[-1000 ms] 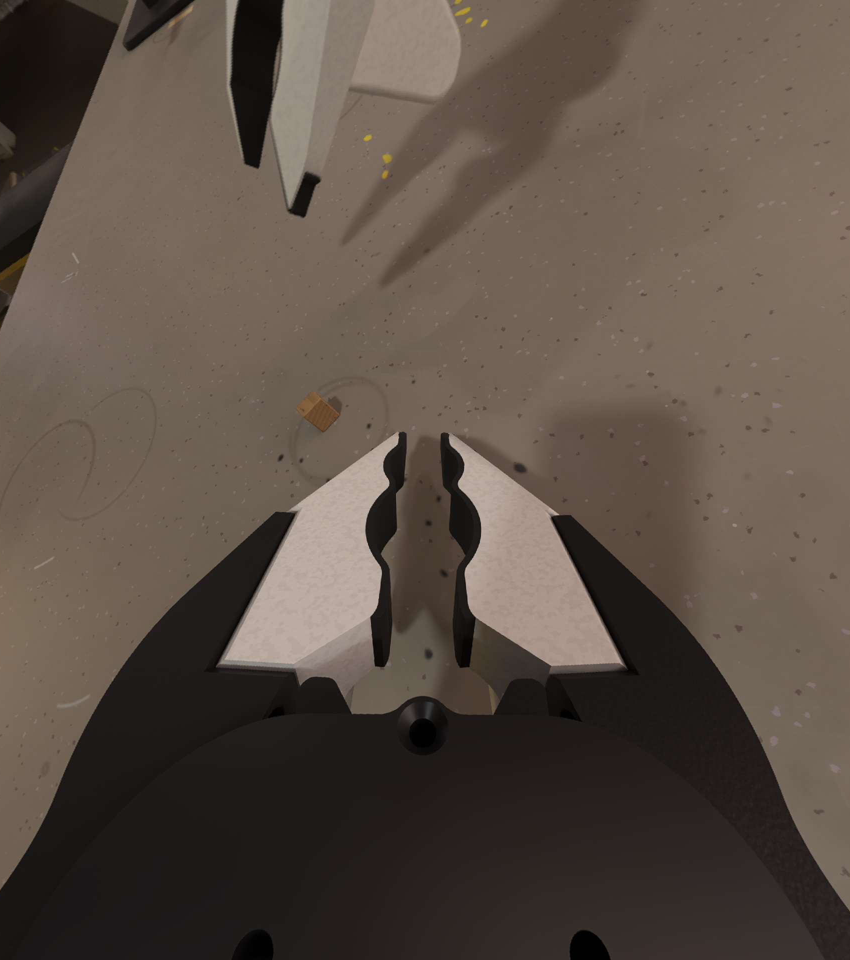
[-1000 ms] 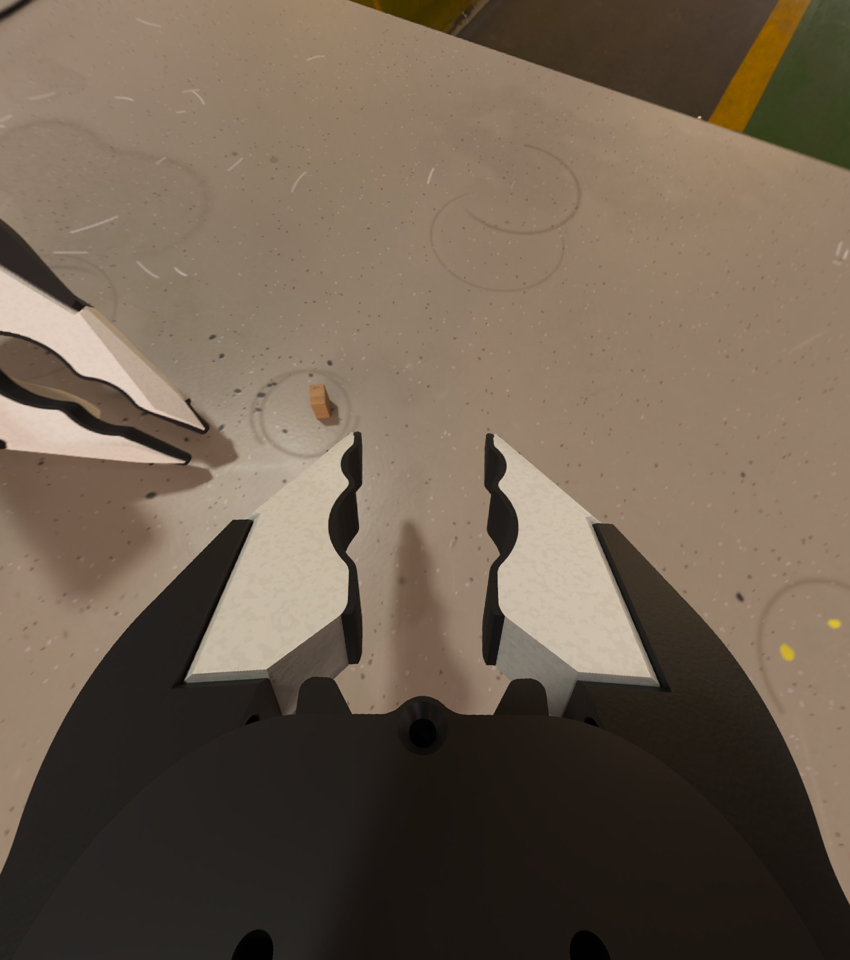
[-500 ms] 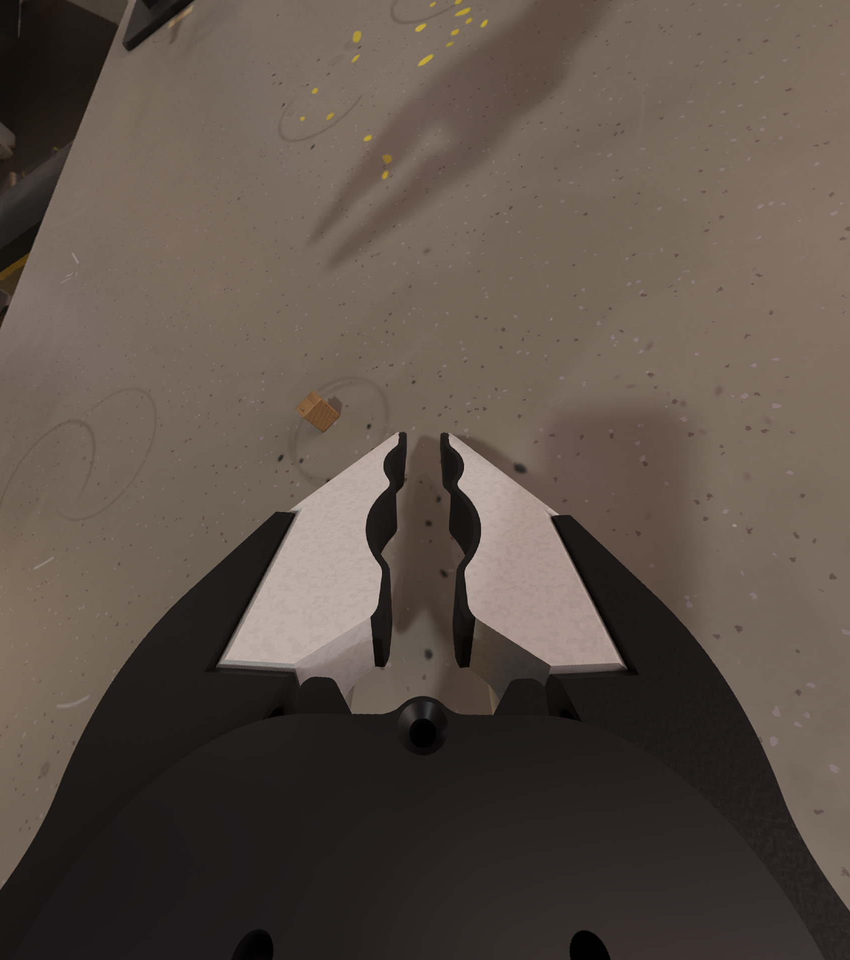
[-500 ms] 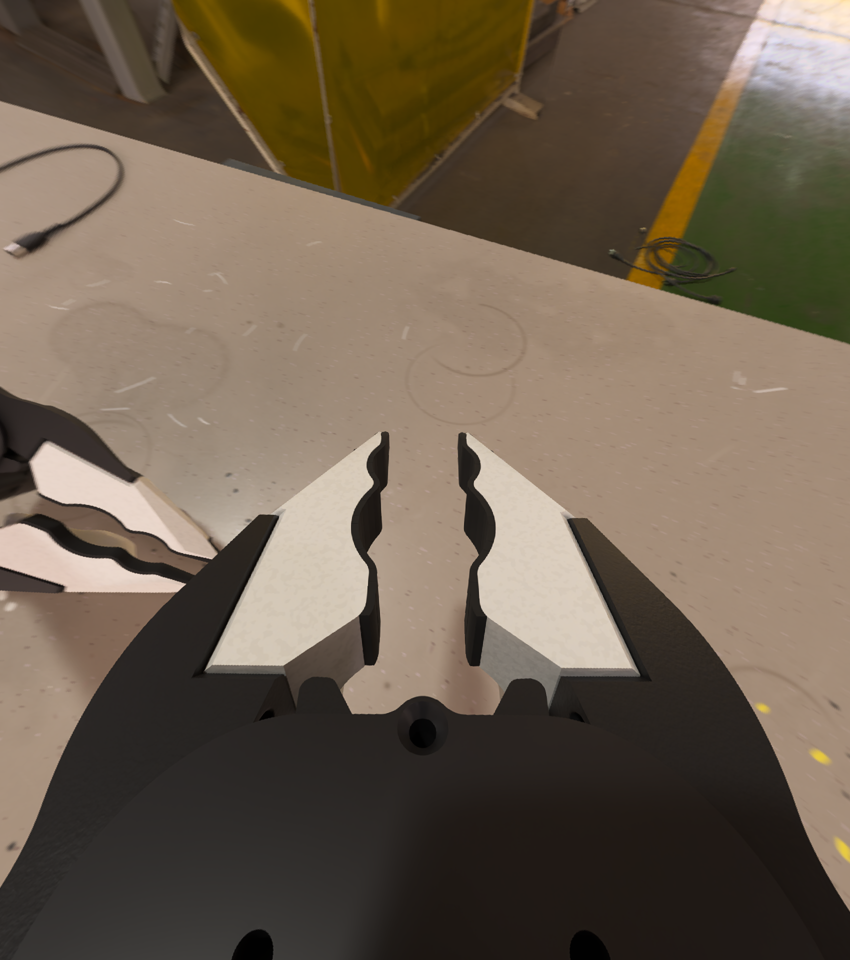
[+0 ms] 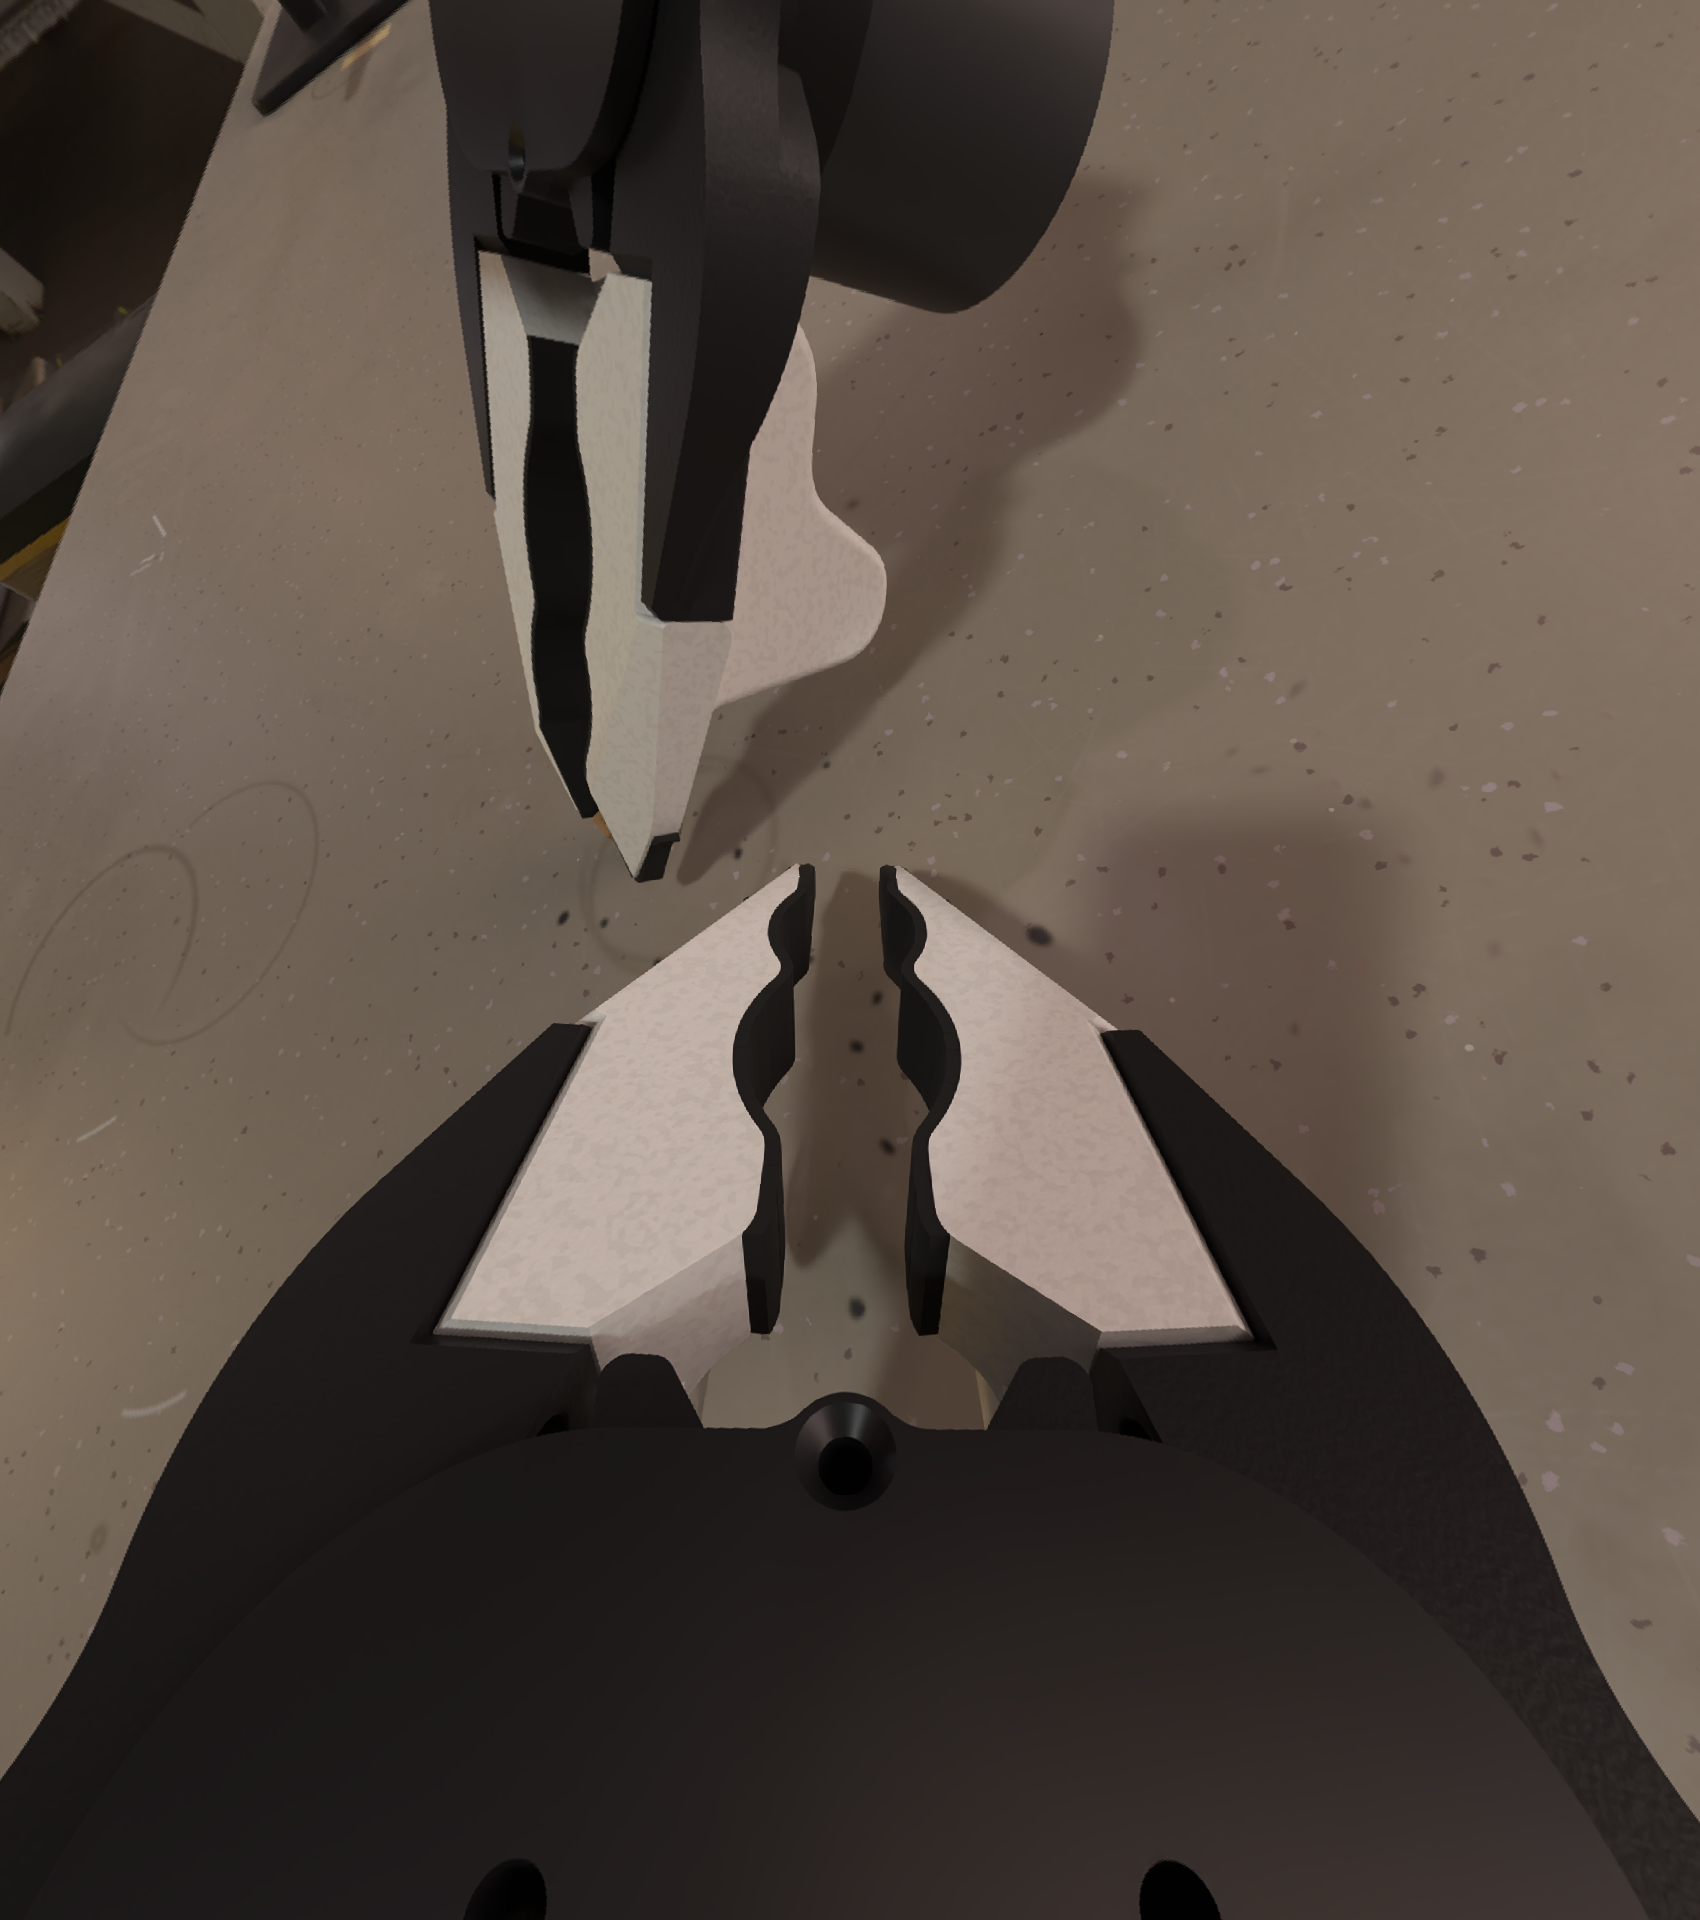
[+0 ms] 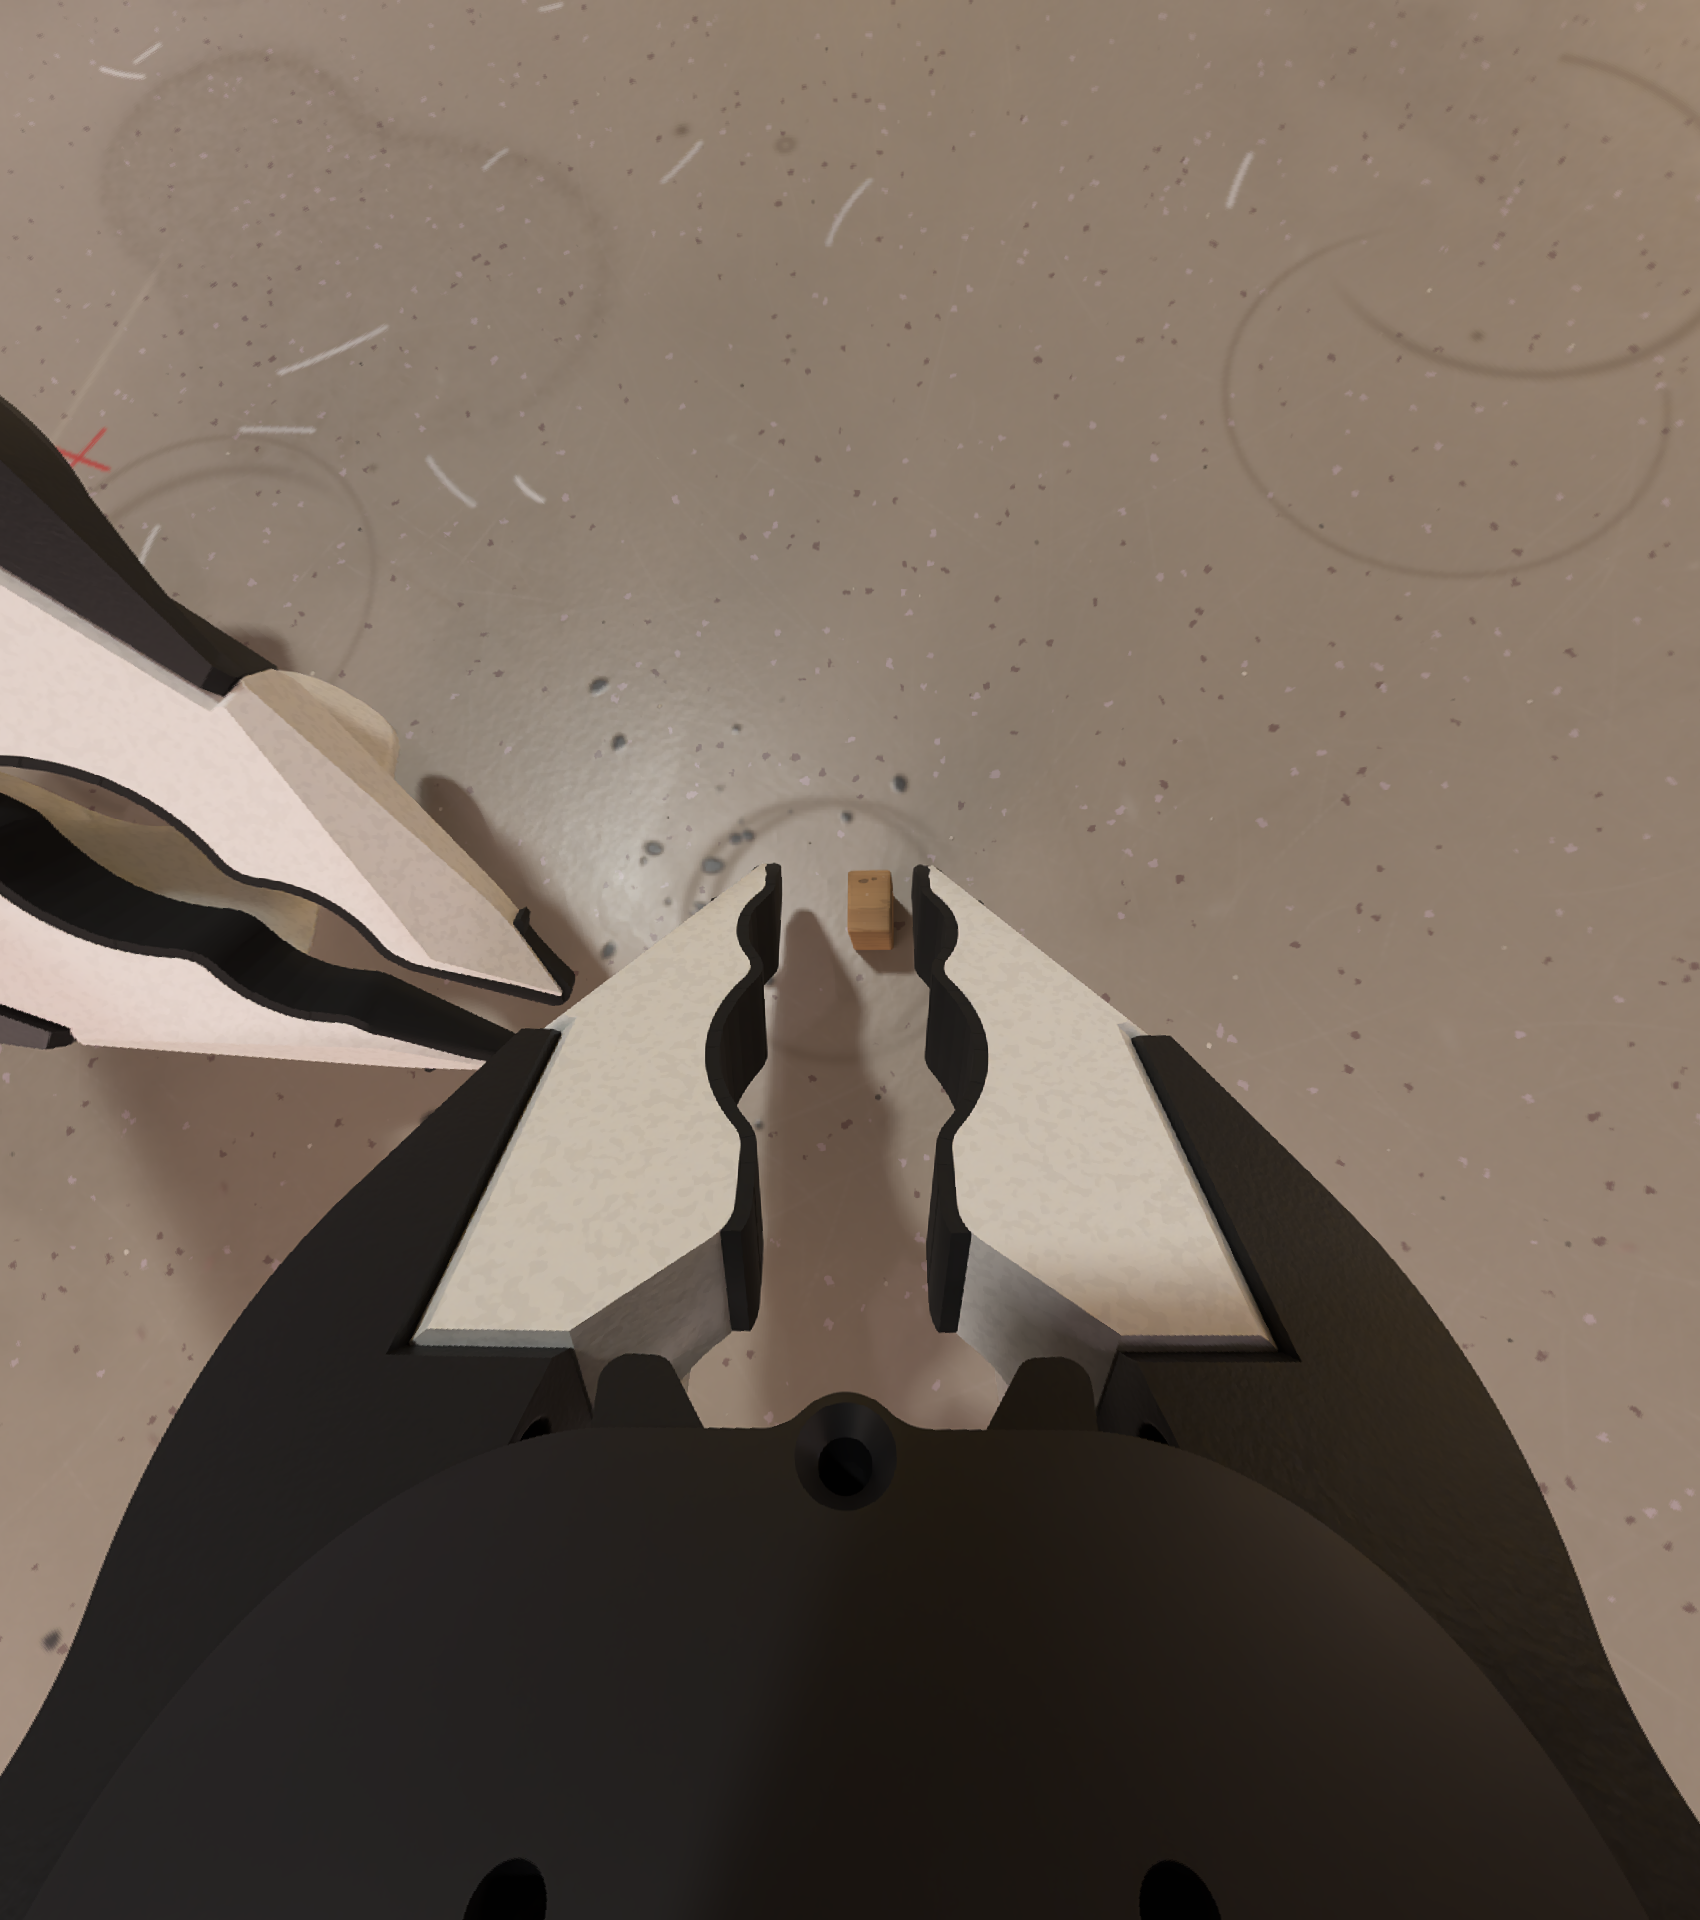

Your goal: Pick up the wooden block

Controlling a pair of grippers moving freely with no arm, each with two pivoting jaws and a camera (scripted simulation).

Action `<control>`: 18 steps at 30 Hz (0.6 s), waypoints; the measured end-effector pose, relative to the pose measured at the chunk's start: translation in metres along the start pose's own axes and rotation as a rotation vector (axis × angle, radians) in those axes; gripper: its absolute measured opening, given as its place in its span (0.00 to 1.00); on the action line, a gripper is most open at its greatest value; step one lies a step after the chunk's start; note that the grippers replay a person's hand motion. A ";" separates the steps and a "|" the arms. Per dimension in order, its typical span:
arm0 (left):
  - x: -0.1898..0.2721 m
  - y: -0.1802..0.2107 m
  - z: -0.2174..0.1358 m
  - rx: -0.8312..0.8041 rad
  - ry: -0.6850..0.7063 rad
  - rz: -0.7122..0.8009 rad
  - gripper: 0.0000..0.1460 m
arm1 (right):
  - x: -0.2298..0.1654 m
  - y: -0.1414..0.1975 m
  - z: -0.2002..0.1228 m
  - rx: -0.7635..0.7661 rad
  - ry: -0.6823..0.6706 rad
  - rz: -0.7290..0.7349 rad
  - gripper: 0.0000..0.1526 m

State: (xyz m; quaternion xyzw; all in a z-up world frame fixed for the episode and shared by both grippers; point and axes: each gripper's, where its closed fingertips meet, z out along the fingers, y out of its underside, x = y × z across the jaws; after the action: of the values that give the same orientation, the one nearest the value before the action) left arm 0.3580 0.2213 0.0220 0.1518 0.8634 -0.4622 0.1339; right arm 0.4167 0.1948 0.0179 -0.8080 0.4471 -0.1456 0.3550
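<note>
Between the parted fingertips of the right gripper (image 6: 846,883), nearer its right finger, the wooden block (image 6: 871,910) sits on the speckled counter (image 6: 1241,727), ungripped. Just beside, the left gripper (image 5: 844,883) hangs with its fingers narrowly apart, holding nothing.

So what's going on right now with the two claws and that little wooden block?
Right claw open, low over the table, wooden block between its tips, not gripped. Left claw nearly closed, empty, close alongside. Nothing in the way.
</note>
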 end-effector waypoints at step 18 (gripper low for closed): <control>0.000 0.000 0.000 -0.001 0.001 -0.002 0.08 | 0.001 0.004 -0.002 -0.006 0.041 -0.041 0.05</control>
State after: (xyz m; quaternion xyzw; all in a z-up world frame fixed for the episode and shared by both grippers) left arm 0.3582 0.2213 0.0218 0.1510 0.8638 -0.4618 0.1331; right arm 0.4139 0.1917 0.0160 -0.8148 0.4383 -0.1681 0.3402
